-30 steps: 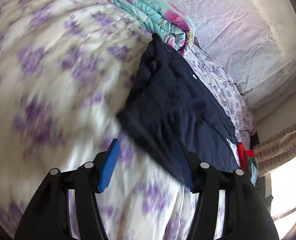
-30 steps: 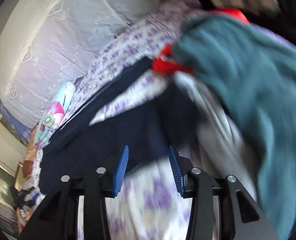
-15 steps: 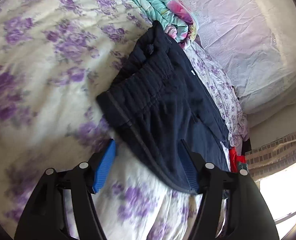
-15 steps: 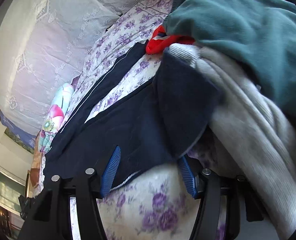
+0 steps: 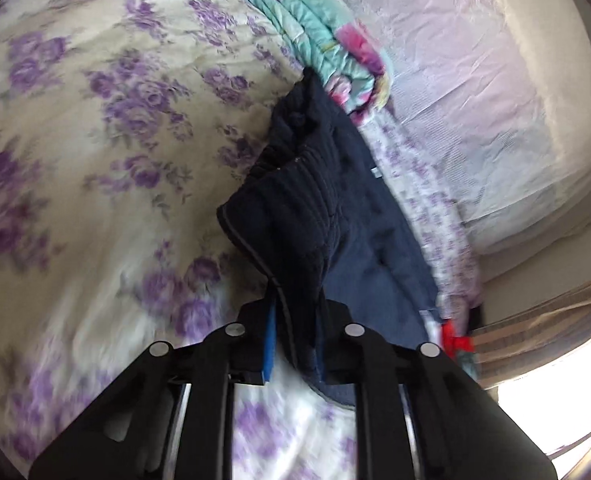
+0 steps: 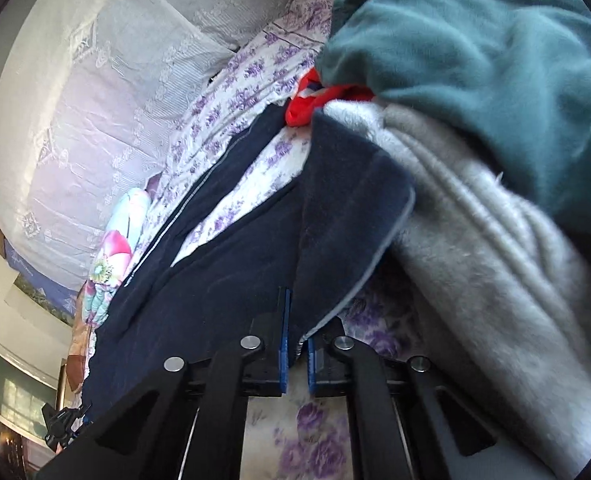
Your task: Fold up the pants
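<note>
Dark navy pants [image 5: 335, 208] lie on a bedspread with purple flowers [image 5: 95, 128]. In the left wrist view my left gripper [image 5: 295, 340] is shut on the ribbed waistband corner, which is bunched between the blue pads. In the right wrist view the pants [image 6: 223, 272] stretch away with both legs spread apart. My right gripper [image 6: 295, 356] is shut on the hem of the near leg, whose end folds over toward a grey garment.
A folded teal and pink quilt [image 5: 327, 32] lies at the pants' far end. A grey garment [image 6: 475, 260], a teal fleece [image 6: 475, 60] and something red [image 6: 307, 104] are piled by the leg ends. A white lace-covered headboard [image 6: 95, 100] runs along the bed's far side.
Both grippers were open around the pants' edges and have now shut, the left on the waistband, the right on the leg hem. The waistband has bunched up.
</note>
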`<state>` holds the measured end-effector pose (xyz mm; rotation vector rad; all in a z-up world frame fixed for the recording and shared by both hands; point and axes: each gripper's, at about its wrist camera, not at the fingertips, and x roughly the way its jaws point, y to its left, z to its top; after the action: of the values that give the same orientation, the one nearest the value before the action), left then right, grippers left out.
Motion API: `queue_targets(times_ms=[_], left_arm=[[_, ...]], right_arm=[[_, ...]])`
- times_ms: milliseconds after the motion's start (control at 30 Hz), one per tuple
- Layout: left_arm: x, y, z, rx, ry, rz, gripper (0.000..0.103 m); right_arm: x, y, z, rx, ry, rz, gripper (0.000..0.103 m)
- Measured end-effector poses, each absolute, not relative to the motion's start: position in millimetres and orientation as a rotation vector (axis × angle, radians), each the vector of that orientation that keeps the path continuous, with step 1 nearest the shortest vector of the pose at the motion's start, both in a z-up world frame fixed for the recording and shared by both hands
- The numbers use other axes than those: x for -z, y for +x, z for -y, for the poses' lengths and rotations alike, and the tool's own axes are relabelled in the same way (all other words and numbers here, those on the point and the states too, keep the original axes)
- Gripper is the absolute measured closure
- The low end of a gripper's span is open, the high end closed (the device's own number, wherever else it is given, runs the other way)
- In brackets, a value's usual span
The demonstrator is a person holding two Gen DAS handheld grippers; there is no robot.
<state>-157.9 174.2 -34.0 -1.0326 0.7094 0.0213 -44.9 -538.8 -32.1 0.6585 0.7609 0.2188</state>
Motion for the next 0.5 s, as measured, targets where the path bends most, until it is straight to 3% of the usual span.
queue_targets(times_ms=[267, 500], left_arm=[[-5.3, -216.4, -190.2, -0.018, -1.03, -0.626, 0.09], [63.3, -227.3, -212.0, -0.025, -1.2, -0.748, 0.085]], right_arm=[[9.7, -83.5, 527.9, -0.308, 0.606, -0.754, 0.097], [51.1, -76.1, 542.8, -0.346, 0.749, -0.964, 0.094]])
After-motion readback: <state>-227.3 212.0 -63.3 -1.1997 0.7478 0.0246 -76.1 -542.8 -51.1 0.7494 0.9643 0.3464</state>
